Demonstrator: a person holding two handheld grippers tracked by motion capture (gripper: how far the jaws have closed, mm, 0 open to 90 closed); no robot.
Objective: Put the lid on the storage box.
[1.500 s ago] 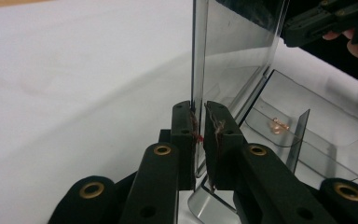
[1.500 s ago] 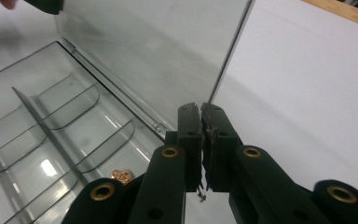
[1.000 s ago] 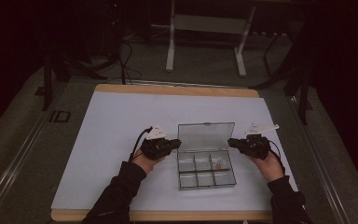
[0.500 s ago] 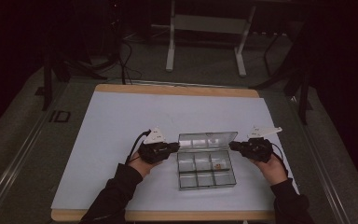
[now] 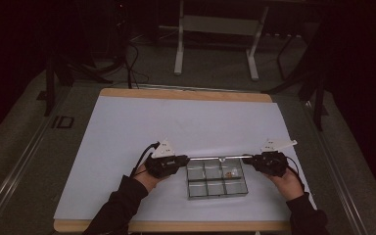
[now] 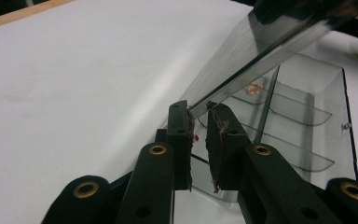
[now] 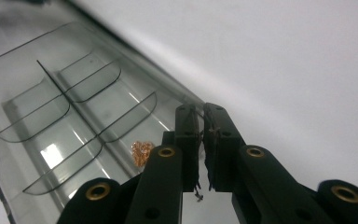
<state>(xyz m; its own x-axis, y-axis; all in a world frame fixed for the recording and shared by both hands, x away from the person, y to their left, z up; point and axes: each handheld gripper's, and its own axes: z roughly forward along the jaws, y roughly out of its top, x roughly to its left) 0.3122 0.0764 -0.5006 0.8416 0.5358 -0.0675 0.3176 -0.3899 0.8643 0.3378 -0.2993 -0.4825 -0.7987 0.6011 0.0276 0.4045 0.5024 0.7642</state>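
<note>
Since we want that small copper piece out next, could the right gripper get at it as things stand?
Probably not yet: the right gripper is shut on the lid, which stands raised over the box holding the copper piece.

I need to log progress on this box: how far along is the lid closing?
Partway. Done: both tools have hold of the clear lid, the left tool pinching one end and the right tool the other. In hand: the lid stands edge-on above the back of the compartment box, not lying flat. Left: lowering it onto the box, over the small orange bits, and letting go.
</note>
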